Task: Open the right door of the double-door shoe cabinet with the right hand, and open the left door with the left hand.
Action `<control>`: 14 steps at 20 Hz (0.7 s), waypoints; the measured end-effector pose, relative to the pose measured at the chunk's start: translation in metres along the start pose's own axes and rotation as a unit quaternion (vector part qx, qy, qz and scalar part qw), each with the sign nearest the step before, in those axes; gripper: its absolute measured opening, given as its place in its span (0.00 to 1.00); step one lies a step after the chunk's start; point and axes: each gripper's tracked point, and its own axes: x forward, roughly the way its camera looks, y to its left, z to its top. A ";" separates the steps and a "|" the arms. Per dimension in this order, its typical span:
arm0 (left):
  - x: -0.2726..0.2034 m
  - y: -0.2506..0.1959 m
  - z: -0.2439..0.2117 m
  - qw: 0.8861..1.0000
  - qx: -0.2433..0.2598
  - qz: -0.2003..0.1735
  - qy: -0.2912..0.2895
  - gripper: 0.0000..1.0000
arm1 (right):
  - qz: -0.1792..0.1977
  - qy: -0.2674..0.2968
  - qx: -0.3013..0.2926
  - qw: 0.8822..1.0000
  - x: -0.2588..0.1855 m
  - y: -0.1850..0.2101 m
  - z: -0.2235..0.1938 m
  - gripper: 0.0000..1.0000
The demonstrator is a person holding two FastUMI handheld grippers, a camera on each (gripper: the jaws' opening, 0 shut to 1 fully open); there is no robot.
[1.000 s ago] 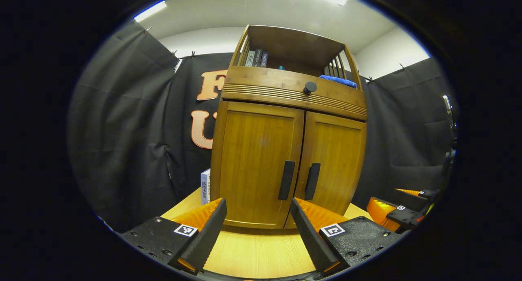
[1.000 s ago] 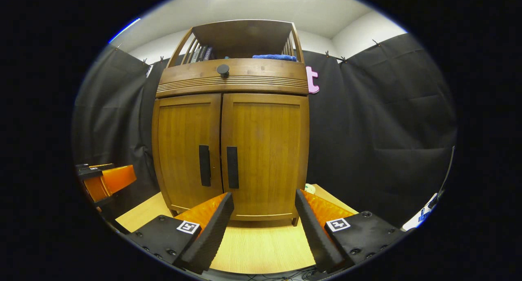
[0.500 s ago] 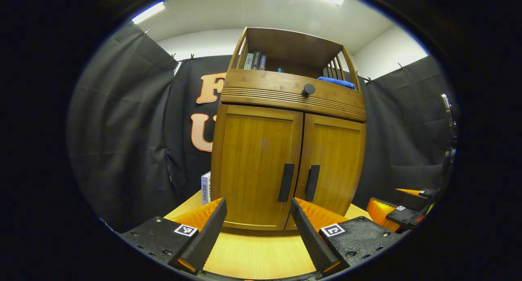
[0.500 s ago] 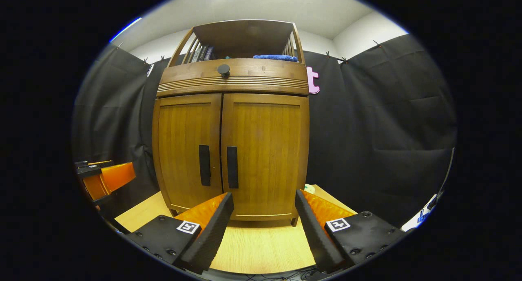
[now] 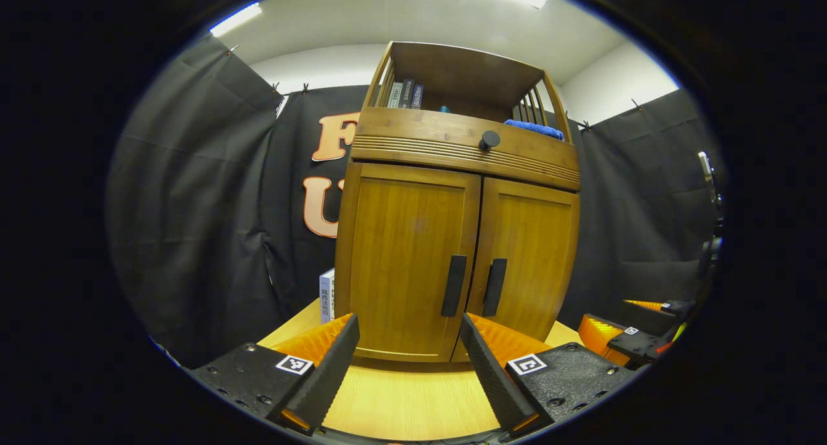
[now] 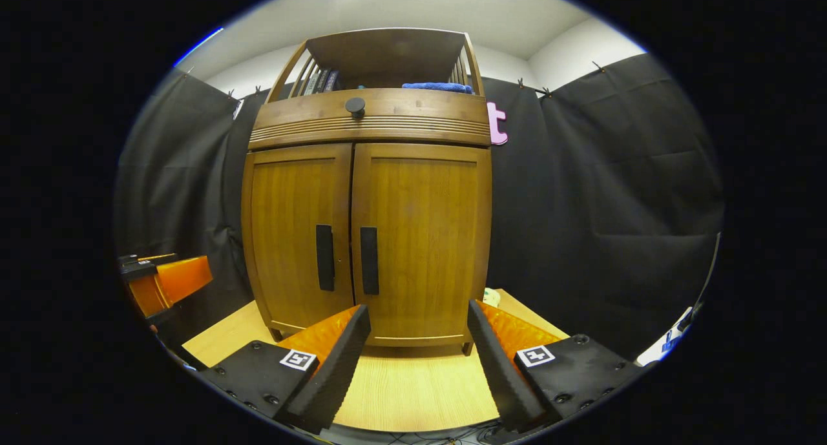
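Two doors are shut on the shoe cabinet (image 5: 462, 225), which stands in the middle of the left gripper view on a light wood table (image 5: 400, 400). The left door (image 5: 404, 258) fills the middle of the frame and the right door (image 5: 526, 258) sits just to its right. Each door has a dark, upright handle near the crack where the doors meet: the left handle (image 5: 453, 285) and the right handle (image 5: 494, 287). Above the doors is a drawer with a round knob (image 5: 489, 139). On the open shelf at the top are some books (image 5: 405, 93) at the upper left and a blue cloth (image 5: 535, 128) at the upper right. A small box (image 5: 326, 295) stands beside the cabinet at its lower left. The left gripper (image 5: 407, 367) is at the bottom of the frame with its fingers spread wide and nothing between them, a little way from the doors. The right gripper (image 5: 636, 335) peeks in at the lower right edge.

In the right gripper view, the cabinet (image 6: 368, 219) stands in the middle, a bit to the left. The left door (image 6: 298, 232) and the right door (image 6: 420, 238) are both closed. The two handles, left (image 6: 324, 257) and right (image 6: 369, 260), sit side by side. The knob (image 6: 355, 105) and blue cloth (image 6: 438, 87) are up top. The right gripper (image 6: 417, 361) is at the bottom, fingers apart and holding nothing, over the table (image 6: 420, 393). The left gripper (image 6: 165, 283) shows at the left edge; I cannot tell its fingers from here.
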 end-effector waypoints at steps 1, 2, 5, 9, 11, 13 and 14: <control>-0.001 0.000 0.001 1.000 0.001 0.000 -0.001 0.92 | 0.000 0.001 -0.001 1.000 0.001 0.000 -0.001 0.94; -0.001 0.000 0.001 1.000 0.000 0.001 -0.001 0.92 | 0.000 0.002 -0.002 1.000 0.001 0.001 -0.002 0.97; -0.002 0.000 -0.001 1.000 0.001 0.002 0.002 0.92 | 0.005 0.005 -0.002 1.000 0.008 0.004 -0.004 0.94; -0.005 0.001 -0.003 1.000 0.002 0.003 0.008 0.92 | 0.013 0.005 -0.005 1.000 0.026 0.011 -0.005 1.00; -0.006 0.003 -0.002 1.000 0.006 0.005 0.009 0.92 | 0.016 0.004 -0.007 1.000 0.037 0.015 -0.004 1.00; -0.008 0.002 -0.004 1.000 0.006 0.007 0.011 0.92 | 0.018 0.004 -0.012 1.000 0.049 0.021 -0.004 1.00; -0.008 0.003 -0.004 1.000 0.005 0.007 0.013 0.92 | 0.022 0.004 -0.011 1.000 0.057 0.026 -0.003 0.97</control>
